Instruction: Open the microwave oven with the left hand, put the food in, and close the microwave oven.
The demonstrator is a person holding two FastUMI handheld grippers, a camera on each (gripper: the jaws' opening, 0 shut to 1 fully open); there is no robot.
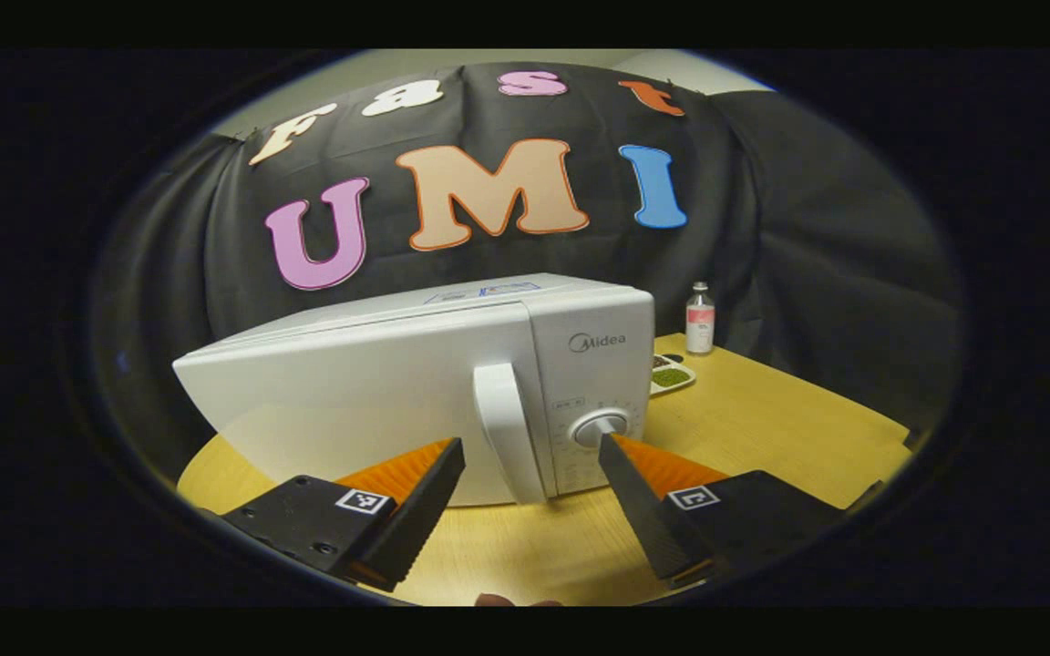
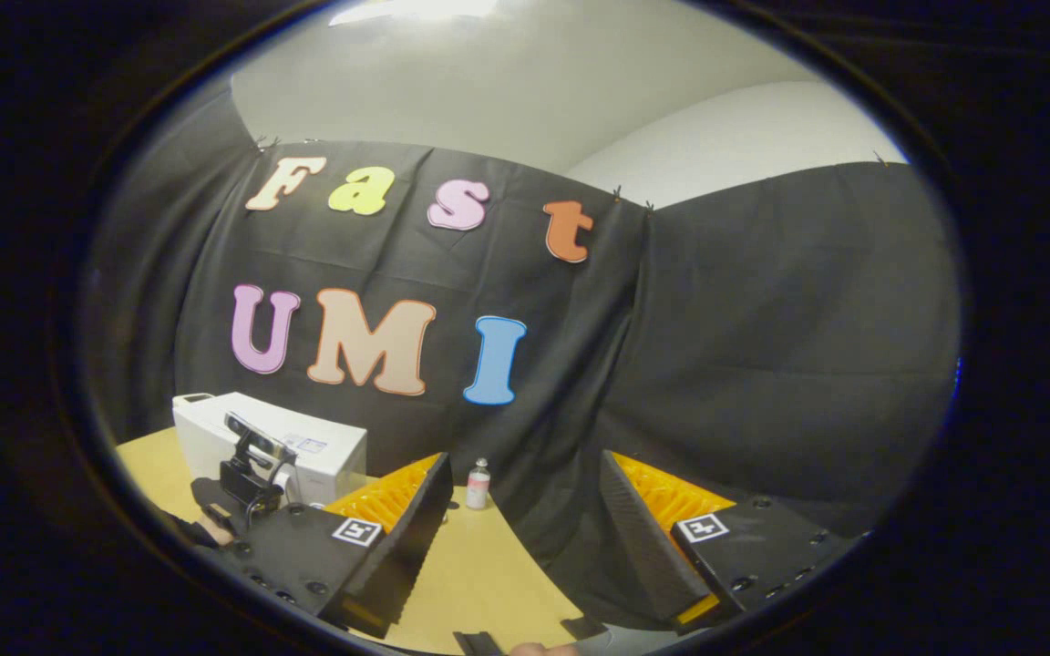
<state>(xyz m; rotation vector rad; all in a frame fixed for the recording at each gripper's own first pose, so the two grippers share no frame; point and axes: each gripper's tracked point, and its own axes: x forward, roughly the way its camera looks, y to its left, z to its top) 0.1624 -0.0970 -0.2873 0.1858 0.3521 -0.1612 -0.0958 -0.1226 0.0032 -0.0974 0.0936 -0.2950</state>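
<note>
Two fingers of the left gripper [image 1: 530, 456] spread wide apart at the bottom of the left gripper view, pinching nothing, held over the wooden table [image 1: 762, 428]. Just beyond their tips, the white microwave oven [image 1: 416, 374], door shut, standing on the table and turned at an angle. Between the two fingertips, the upright white door handle [image 1: 507, 428], with neither finger touching it. Right beside the right-hand fingertip, the round control knob [image 1: 600, 426] on the oven's panel; contact between tip and knob cannot be told. Farther back, to the right of the oven, a small tray of food [image 1: 671, 374] with green and dark portions, lying on the table, partly hidden by the oven's corner. Behind it, near the black cloth wall [image 1: 808, 255], a small clear bottle [image 1: 700, 318] with a pinkish label, upright.

Likewise spread and empty in the right gripper view: the right gripper [image 2: 525, 487], raised above the table [image 2: 479, 565] and aimed mostly at the cloth wall [image 2: 762, 346]. Low at the left, past its left finger, the other gripper's body and camera [image 2: 252, 460] with a hand [image 2: 215, 533] at its base, in front of the microwave oven [image 2: 306, 451]. Between the fingers, farther off, the same small bottle [image 2: 478, 484] standing at the table's far edge against the cloth. Above the cloth, a pale wall [image 2: 488, 91].
</note>
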